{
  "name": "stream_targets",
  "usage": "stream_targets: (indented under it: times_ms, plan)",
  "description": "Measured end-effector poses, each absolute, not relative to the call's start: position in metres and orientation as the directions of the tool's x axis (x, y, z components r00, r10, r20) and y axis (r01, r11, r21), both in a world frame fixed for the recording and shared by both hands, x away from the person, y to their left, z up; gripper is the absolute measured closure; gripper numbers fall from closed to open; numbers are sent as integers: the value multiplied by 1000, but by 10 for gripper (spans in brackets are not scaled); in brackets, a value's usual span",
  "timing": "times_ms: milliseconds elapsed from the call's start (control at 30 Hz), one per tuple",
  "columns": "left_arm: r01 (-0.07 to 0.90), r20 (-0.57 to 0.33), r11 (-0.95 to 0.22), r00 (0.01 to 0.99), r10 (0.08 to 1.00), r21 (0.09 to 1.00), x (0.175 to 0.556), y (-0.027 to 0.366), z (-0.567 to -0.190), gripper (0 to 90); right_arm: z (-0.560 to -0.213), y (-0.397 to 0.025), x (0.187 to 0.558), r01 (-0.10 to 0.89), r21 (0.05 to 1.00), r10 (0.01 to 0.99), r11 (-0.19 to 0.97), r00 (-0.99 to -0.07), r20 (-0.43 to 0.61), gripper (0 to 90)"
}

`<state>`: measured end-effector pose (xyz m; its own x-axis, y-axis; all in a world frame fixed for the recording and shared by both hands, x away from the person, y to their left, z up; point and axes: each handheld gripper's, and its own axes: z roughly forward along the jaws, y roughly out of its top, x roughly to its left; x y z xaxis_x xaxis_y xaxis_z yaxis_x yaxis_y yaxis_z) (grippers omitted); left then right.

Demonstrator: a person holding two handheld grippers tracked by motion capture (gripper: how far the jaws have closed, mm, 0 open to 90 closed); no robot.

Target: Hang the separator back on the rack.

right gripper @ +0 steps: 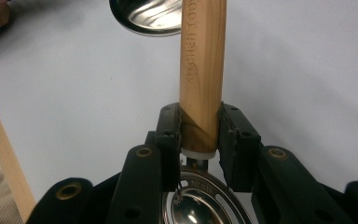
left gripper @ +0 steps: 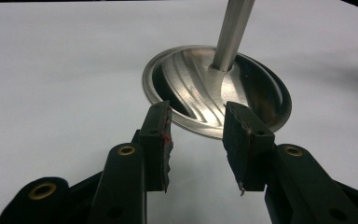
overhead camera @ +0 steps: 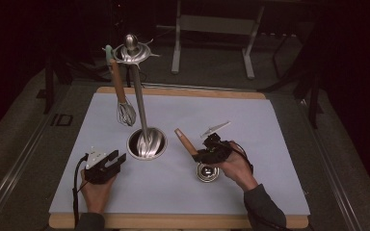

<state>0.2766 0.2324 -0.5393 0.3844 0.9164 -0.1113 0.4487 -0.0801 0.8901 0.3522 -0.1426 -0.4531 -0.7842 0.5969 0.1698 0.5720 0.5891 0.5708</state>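
Wooden handle (right gripper: pixel 200 70) of a steel ladle (overhead camera: pixel 206 172) is clamped in the right hand-held gripper (overhead camera: pixel 211 153), pointing up-left toward the rack base (overhead camera: pixel 147 143) on the bench (overhead camera: pixel 250 125). The left hand-held gripper (overhead camera: pixel 113 161) rests open and empty, nearer that base.

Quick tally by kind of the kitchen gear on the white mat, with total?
Steel utensil stand with round base: 1
Wooden-handled wire whisk hanging on the stand: 1
Wooden-handled steel ladle, held in the right tongs: 1
Total: 3
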Motion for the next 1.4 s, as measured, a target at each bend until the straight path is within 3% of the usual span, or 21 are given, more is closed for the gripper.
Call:
stream_targets:
  times_ms: [1400]
  plan:
    - [450,-117,-73,381,917,890,277,232,-539,621,-433,-126,366,498,670,575,551,-808,128,709]
